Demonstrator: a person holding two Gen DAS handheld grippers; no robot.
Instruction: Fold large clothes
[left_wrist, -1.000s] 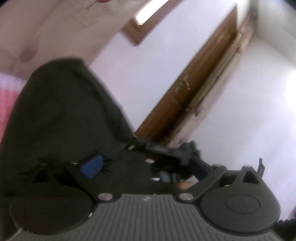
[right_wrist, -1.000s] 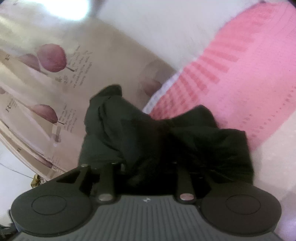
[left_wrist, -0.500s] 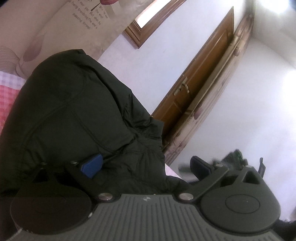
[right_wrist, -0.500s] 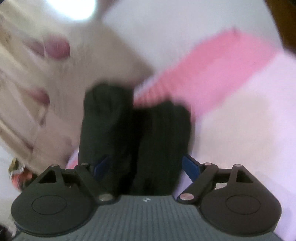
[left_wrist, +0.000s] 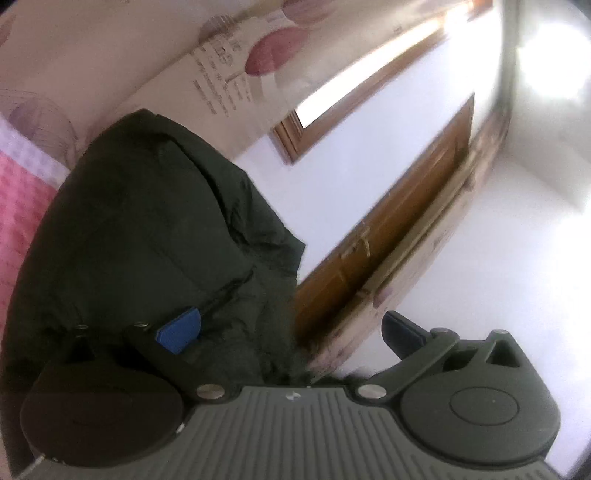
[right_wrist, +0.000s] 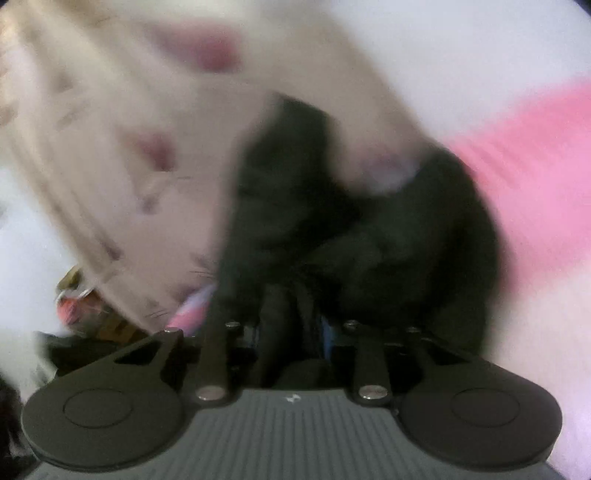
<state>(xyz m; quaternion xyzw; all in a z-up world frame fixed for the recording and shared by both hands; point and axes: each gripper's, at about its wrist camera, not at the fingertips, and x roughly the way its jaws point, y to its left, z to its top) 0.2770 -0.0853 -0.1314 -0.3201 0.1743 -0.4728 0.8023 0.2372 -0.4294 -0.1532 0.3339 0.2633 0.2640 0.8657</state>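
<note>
A dark green-black jacket (left_wrist: 147, 229) fills the left half of the left wrist view, bunched over the pink bedcover (left_wrist: 18, 206). My left gripper (left_wrist: 291, 328) is open, with its blue-padded fingers (left_wrist: 179, 330) wide apart; the left pad lies against the jacket and holds nothing. In the blurred right wrist view the same jacket (right_wrist: 354, 229) hangs bunched in front of the camera. My right gripper (right_wrist: 291, 332) has its fingers drawn close together on a fold of the jacket.
A pink bedcover (right_wrist: 535, 184) lies at the right of the right wrist view. A beige curtain with purple flowers (right_wrist: 110, 129) hangs behind, also in the left wrist view (left_wrist: 236, 66). A wooden door (left_wrist: 388, 236) and a window frame (left_wrist: 295, 140) are in the white wall.
My right gripper went from shut to open half a second ago and has closed on the jacket again while moving fast. My left gripper opened and has tilted upward; the jacket dropped lower in its view.
</note>
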